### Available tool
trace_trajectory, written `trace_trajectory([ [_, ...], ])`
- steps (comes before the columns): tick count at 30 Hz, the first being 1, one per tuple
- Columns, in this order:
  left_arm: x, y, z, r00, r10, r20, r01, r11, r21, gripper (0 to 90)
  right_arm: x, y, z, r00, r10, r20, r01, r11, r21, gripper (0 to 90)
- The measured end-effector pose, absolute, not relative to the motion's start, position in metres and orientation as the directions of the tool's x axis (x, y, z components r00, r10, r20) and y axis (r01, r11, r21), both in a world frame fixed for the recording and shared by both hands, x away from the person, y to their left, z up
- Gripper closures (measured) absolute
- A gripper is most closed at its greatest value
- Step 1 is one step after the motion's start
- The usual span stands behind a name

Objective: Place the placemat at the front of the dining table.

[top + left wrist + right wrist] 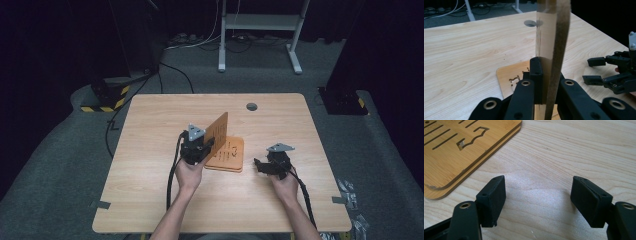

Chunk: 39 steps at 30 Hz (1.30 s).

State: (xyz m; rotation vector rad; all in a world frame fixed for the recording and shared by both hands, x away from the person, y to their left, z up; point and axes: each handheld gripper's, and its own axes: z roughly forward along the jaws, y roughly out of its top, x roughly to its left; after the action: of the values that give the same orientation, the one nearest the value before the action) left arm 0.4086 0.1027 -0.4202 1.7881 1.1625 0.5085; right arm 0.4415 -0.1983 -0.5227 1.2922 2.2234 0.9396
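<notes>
- Bamboo panel (217, 132) stands on edge above the middle of the table (150, 190), pinched at its lower edge by the left gripper (198, 149), whose jaws are clamped tight on it.
- From the left gripper view the same panel (554, 45) runs straight up between the 2 black jaws, thin edge toward the camera, roughly upright.
- Just beside it, 2 more slotted bamboo panels (227, 155) lie flat in a stack on the table; their cut-out slots show plainly in the right gripper view (451, 147).
- Right gripper (265, 166) sits near the stack's right edge, jaws apart with only bare tabletop between them, holding nothing.
- My guess is the upright piece is meant to be fitted to the flat ones, or set aside from them.
- To do that well, I'd keep the panel vertical and the pinch low, so it doesn't swing.
- I'd bring the free gripper onto the flat stack to pin it before anything presses on it.
- Go slow: thin bamboo can slip or twist in a narrow pinch.
</notes>
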Motion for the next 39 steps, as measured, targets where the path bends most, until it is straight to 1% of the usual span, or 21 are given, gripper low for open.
trace_trajectory([
  [16,0.409,0.124,-0.420,0.434,0.891,-0.130,0.495,-0.115,0.861,86.2,0.442,-0.198,-0.523,-0.492,0.871,-0.010,0.600,0.347,0.721,28.4],
  [23,0.409,0.133,-0.422,0.408,0.899,-0.157,0.491,-0.072,0.868,86.2,0.442,-0.198,-0.523,-0.491,0.871,-0.010,0.600,0.347,0.721,28.4],
  [30,0.406,0.143,-0.422,0.390,0.909,-0.150,0.507,-0.075,0.859,86.1,0.441,-0.198,-0.523,-0.488,0.873,-0.012,0.598,0.344,0.724,28.3],
  [37,0.405,0.152,-0.421,0.365,0.917,-0.161,0.510,-0.052,0.859,86.1,0.441,-0.198,-0.523,-0.486,0.874,-0.010,0.600,0.342,0.723,28.2],
  [39,0.404,0.154,-0.419,0.361,0.920,-0.152,0.503,-0.055,0.863,86.1,0.441,-0.198,-0.523,-0.486,0.874,-0.010,0.600,0.342,0.723,28.2],
])
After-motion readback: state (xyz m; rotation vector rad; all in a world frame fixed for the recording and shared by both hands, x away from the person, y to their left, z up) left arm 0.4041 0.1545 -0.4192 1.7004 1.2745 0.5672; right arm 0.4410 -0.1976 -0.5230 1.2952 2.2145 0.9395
